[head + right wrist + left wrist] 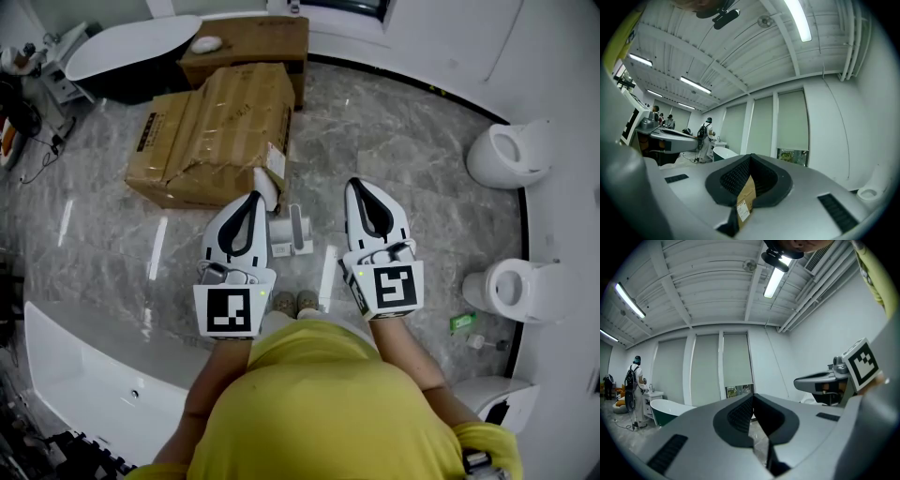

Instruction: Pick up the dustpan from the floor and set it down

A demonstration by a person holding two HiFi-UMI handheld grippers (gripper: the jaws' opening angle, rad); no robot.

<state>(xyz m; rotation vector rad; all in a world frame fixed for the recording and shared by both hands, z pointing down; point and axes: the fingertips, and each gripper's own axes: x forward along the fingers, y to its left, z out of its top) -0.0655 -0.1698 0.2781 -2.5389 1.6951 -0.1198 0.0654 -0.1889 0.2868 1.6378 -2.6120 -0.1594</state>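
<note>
both held level, pointing away from the person; left gripper [252, 197] jaws closed tip to tip, nothing between them; right gripper [357, 184] likewise fully closed and empty; white dustpan [290, 232] sits on the marble floor [403, 150], between the two grippers in the head view, just beside the cardboard box [211, 131] and ahead of the person's shoes [295, 302]; neither gripper touches it
</note>
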